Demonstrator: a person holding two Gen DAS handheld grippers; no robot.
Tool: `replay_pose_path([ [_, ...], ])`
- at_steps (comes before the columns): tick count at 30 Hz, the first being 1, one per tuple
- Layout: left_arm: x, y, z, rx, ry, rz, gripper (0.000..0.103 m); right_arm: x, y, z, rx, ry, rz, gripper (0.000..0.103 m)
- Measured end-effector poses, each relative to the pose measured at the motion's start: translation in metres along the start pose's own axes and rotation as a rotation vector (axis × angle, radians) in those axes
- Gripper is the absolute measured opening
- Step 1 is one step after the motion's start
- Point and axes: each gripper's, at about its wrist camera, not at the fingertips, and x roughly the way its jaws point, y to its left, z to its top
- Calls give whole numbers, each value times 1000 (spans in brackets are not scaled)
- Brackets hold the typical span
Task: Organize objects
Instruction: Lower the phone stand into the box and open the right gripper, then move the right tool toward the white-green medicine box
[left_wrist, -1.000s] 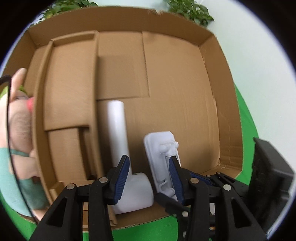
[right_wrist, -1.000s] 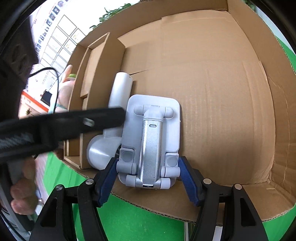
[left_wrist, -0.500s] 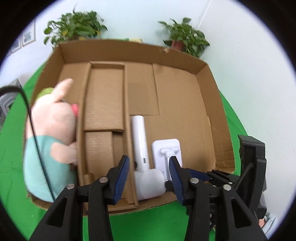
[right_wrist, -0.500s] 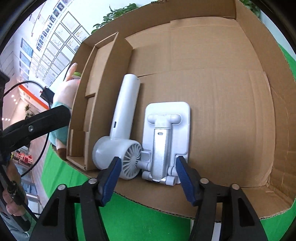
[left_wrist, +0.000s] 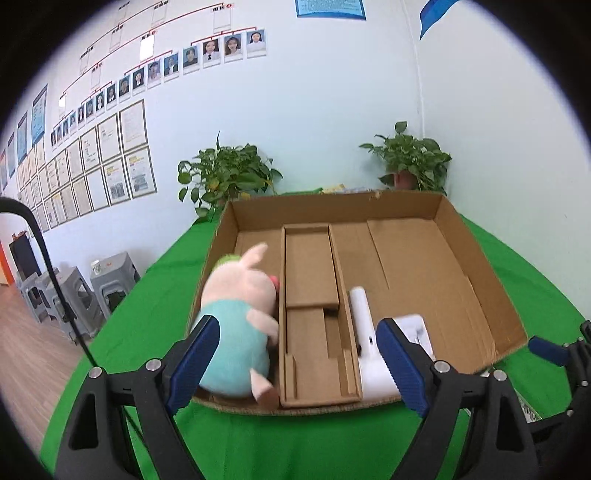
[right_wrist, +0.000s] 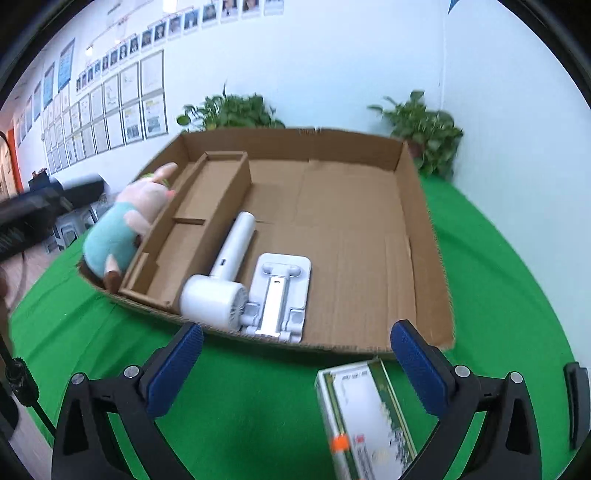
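Hovering over the green cloth (right_wrist: 258, 406) short of the cardboard box (right_wrist: 424, 236): left gripper (left_wrist: 299, 354) and right gripper (right_wrist: 295, 362), both spread wide, gripping nothing. Lying side by side inside the box: white fan (right_wrist: 221, 273), phone stand (right_wrist: 279, 288). Sitting in the leftmost compartment: plush pig (left_wrist: 240, 317). Resting just beneath the right gripper: green-and-white carton (right_wrist: 369, 417).

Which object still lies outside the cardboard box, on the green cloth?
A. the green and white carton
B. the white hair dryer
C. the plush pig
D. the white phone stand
A: the green and white carton lies on the green cloth in front of the cardboard box, while the hair dryer, plush pig and phone stand are inside it.
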Motion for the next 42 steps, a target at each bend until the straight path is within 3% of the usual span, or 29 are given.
replay_pose_path([
  [4,0,-4,-18,-37,32,-1,87,-31,3,-13,14,-45,7,102],
  [10,-1,-4,-34,-49,60,16,87,-41,-2,-20,21,-56,-7,100],
  [12,-2,-5,-38,-47,69,19,85,-45,-4,-22,31,-67,7,91],
  [13,-2,-5,-39,-47,72,20,84,-47,-5,-23,37,-70,20,78],
  [14,-2,-5,-41,-49,73,19,79,-47,-4,-23,39,-68,25,62],
  [16,0,-5,-44,-48,85,13,42,-48,-3,-25,31,-64,17,49],
  [17,3,-6,-45,-40,110,5,15,-48,-2,-26,25,-66,9,49],
  [18,5,-7,-46,-37,131,2,8,-49,-2,-27,21,-71,9,49],
  [19,6,-6,-47,-41,138,2,8,-50,-2,-28,19,-76,11,49],
  [21,5,-6,-48,-50,134,1,9,-54,-1,-28,12,-87,4,63],
  [22,4,-7,-48,-54,131,7,12,-55,-1,-28,8,-86,1,85],
  [23,3,-7,-47,-55,133,16,33,-55,-1,-28,10,-90,4,99],
  [24,2,-7,-47,-60,131,19,66,-57,-3,-28,16,-101,7,101],
  [25,0,-6,-46,-70,120,16,78,-59,-3,-29,17,-108,8,101],
  [26,-4,-5,-46,-90,92,17,82,-59,-4,-29,11,-108,12,101],
  [34,-6,-7,-44,-70,102,32,82,-61,-6,-34,9,-103,36,102],
  [38,-7,-8,-45,-63,103,23,82,-58,-26,-42,61,-69,62,102],
  [42,-3,-7,-50,-58,133,6,82,-47,-56,-62,82,14,-28,102],
])
